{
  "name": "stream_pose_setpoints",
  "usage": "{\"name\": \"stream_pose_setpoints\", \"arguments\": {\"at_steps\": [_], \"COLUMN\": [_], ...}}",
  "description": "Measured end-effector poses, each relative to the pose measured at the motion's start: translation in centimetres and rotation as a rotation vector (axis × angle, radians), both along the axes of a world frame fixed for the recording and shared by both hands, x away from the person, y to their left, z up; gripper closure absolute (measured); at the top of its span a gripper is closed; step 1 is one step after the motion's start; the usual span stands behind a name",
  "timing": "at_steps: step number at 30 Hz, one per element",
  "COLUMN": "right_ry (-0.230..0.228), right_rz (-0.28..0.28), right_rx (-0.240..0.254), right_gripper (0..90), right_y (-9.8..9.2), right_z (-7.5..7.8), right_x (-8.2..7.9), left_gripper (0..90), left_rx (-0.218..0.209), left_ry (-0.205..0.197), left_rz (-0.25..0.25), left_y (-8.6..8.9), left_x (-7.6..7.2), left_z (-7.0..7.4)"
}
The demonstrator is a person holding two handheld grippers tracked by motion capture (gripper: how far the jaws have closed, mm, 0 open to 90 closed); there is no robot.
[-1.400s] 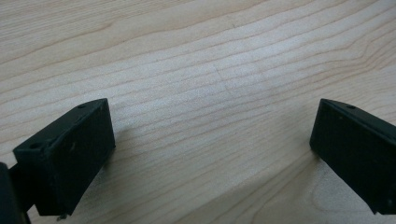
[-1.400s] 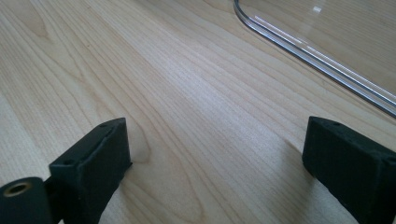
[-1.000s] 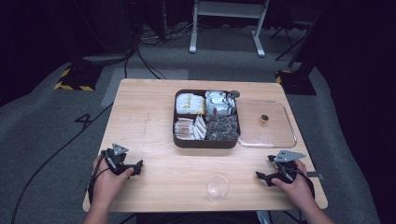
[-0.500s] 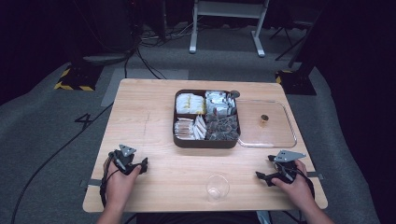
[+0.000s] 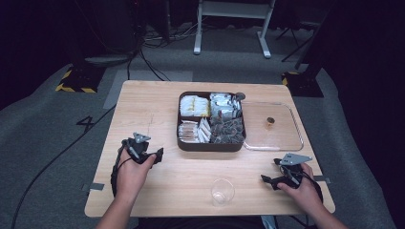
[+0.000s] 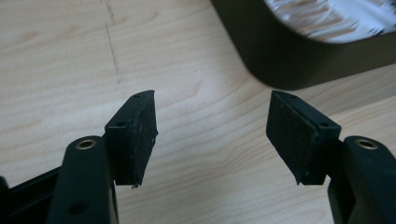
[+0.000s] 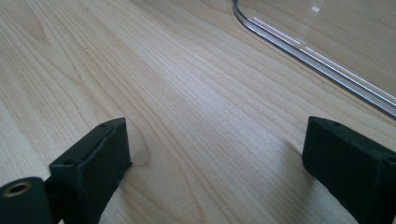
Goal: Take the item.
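Note:
A dark box with four compartments of wrapped packets sits at the middle of the wooden table. Its clear lid lies flat just to its right. A clear cup stands near the front edge. My left gripper hovers left of the box, pointing at its near left corner. Its jaws have just been closing and stand partly apart with only bare wood between them. My right gripper rests at the front right with its jaws wide and nothing between them, and the lid's rim lies ahead.
The table stands on grey carpet with dark surroundings. Cables and a white frame lie on the floor beyond the far edge. Bare wood stretches between the two hands around the cup.
My left hand has lifted and moved right and forward, toward the box's near left corner. The right hand has stayed where it was.

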State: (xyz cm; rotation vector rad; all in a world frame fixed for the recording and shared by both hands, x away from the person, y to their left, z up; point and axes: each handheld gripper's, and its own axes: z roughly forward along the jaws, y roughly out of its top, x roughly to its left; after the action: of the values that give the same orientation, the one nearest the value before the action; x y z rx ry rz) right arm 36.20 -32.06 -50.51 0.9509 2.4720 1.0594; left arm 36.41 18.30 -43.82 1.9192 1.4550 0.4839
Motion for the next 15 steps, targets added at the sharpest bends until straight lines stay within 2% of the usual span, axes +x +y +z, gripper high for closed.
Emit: {"name": "stream_pose_setpoints", "arguments": {"at_steps": [1,2,4,6,7,8,10,12,13,15], "right_ry": [0.000,0.001,0.000,0.001,0.001,0.001,0.000,0.002,0.002,0.003], "right_rz": [0.000,0.000,-0.004,-0.009,-0.009,-0.006,-0.011,-0.011,-0.009,-0.009], "right_rx": [0.000,0.001,-0.001,0.001,0.001,0.000,-0.001,-0.002,-0.002,0.000], "right_gripper": [7.8,7.9,7.9,7.9,7.9,7.9,7.9,7.9,7.9,7.9], "right_y": [0.0,0.0,0.0,0.1,0.1,0.1,0.2,0.4,0.4,0.5], "right_z": [0.0,0.0,0.0,0.0,0.0,0.0,0.0,0.0,0.0,0.0], "right_x": [0.0,0.0,0.0,0.0,0.0,0.0,0.1,0.2,0.2,0.2], "left_gripper": [34.2,34.2,34.2,34.2,34.7,36.5,37.5,39.1,39.7,41.3], "left_rx": [0.000,0.004,0.004,-0.010,-0.010,-0.012,-0.020,-0.030,-0.041,-0.021], "left_ry": [0.000,-0.018,-0.041,-0.059,-0.059,-0.069,-0.074,-0.081,-0.099,-0.114], "left_rz": [0.000,0.001,0.009,0.006,0.006,-0.008,-0.018,-0.019,-0.012,-0.012], "left_y": [0.0,-0.5,-1.1,-1.8,-1.8,-2.3,-2.9,-3.1,-3.6,-4.0], "left_x": [0.0,0.3,0.7,1.1,1.1,1.5,1.9,2.2,2.6,3.1], "left_z": [0.0,1.0,2.0,2.9,2.9,3.7,4.5,4.8,5.4,6.0]}}
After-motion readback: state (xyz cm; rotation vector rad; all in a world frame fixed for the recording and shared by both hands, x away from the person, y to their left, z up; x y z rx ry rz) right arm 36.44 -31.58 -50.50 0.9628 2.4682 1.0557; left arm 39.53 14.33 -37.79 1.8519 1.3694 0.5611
